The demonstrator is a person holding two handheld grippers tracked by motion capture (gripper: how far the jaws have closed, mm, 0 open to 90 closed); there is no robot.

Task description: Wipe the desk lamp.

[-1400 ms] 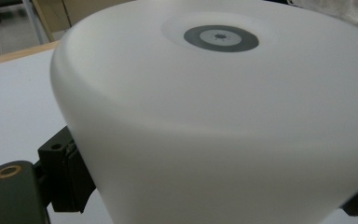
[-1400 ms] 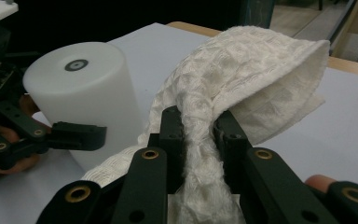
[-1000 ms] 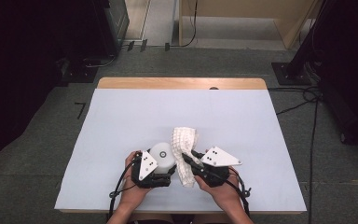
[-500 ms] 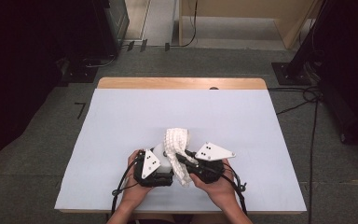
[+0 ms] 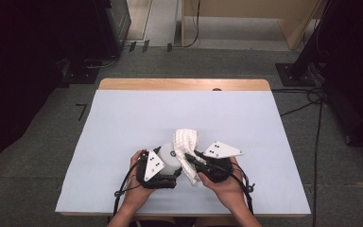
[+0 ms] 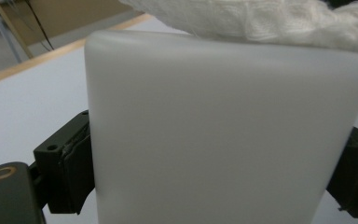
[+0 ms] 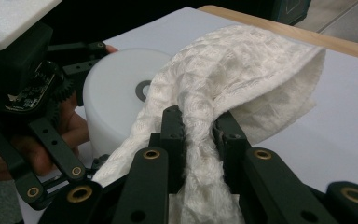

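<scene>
Left gripper (image 5: pixel 163 166) near the front edge of the table (image 5: pixel 123 118), held in the left hand (image 5: pixel 137 182). Jaws clamped on a white round container (image 5: pixel 168 153), one pad on each side wall, as seen in the left gripper view (image 6: pixel 228 130). Container lying on its side, flat face with a small dark ring turned toward the right gripper (image 7: pixel 121 93). Upper edge of it touching the cloth in the left gripper view.

Centre: white waffle-weave cloth (image 5: pixel 186 151) draped over the right side of the container, part of it rising and folding over away from the person, lower end hanging down to the table surface between the two grippers. Texture clear in the right gripper view (image 7: pixel 242 74).

Right gripper (image 5: pixel 196 158) just beside the container, held in the right hand (image 5: pixel 227 187), grey three-cornered plate (image 5: pixel 222 150) on top. Jaws pinched tight on a bunched strand of the cloth, pads pressing it from both sides (image 7: pixel 200 140). Both grippers close together, nearly touching.

Light blue table cover, wooden strip (image 5: pixel 184 84) along the far edge, grey floor around.
</scene>
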